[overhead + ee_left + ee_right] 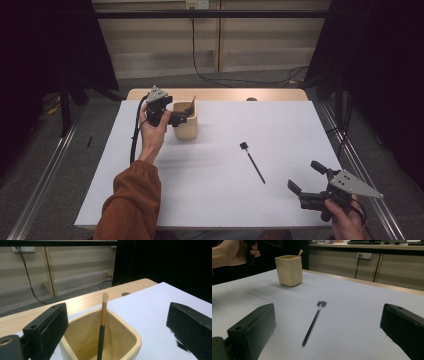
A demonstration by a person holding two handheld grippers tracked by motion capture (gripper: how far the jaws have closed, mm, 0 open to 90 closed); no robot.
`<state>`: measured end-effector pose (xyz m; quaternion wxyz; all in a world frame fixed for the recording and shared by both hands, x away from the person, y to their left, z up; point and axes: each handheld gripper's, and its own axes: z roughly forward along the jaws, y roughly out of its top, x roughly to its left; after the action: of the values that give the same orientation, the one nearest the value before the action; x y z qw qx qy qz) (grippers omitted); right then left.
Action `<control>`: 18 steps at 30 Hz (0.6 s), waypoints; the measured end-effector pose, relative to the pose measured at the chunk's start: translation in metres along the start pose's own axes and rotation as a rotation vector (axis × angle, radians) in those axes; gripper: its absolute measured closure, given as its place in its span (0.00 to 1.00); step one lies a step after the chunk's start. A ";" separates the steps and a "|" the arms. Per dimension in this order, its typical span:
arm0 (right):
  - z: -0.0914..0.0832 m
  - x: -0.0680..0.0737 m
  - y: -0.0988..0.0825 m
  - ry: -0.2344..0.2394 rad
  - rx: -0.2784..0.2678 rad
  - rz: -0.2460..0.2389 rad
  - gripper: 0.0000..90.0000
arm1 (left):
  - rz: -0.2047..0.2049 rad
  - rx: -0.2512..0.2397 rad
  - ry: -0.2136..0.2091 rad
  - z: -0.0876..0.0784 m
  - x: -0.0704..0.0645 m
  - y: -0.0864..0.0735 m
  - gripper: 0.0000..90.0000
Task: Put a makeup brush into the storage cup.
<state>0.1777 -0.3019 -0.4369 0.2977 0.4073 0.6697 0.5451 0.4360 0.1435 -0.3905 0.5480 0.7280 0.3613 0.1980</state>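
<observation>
A cream square cup point(186, 126) stands at the back left of the white table top point(225, 200). A makeup brush point(102, 323) with a black and orange handle leans inside the cup point(131, 336), pale tip up. My left gripper point(182, 116) hovers over the cup's rim, and its jaws stand open on either side of the brush without touching it. A thin black brush point(252, 162) with a flat head lies loose near the table's middle. My right gripper point(306, 176) is open near the front right corner. It points at that black brush point(313, 322), with nothing between its jaws.
A strip of bare wood point(220, 94) runs along the table's far edge. Black curtains hang on both sides. Cables point(210, 77) trail across the floor behind, below a wall socket point(196, 4). Metal rails point(45, 185) flank the table on the floor.
</observation>
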 end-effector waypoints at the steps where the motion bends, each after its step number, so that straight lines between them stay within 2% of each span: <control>1: 0.000 0.000 0.000 0.000 0.000 0.000 0.00 | 0.002 0.003 0.004 -0.002 -0.001 0.000 0.04; 10: 0.000 0.000 0.000 -0.002 -0.001 -0.002 0.00 | 0.003 -0.002 0.028 -0.027 -0.005 -0.008 0.04; 13: 0.000 0.000 0.000 -0.002 0.000 -0.002 0.00 | 0.020 -0.008 0.017 -0.039 -0.009 -0.010 0.04; 18: 0.000 0.000 0.000 -0.004 0.000 0.000 0.00 | 0.040 -0.021 0.025 -0.056 -0.015 -0.014 0.04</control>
<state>0.1779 -0.3018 -0.4369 0.2990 0.4082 0.6691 0.5443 0.3839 0.1712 -0.3836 0.5471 0.7266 0.3514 0.2218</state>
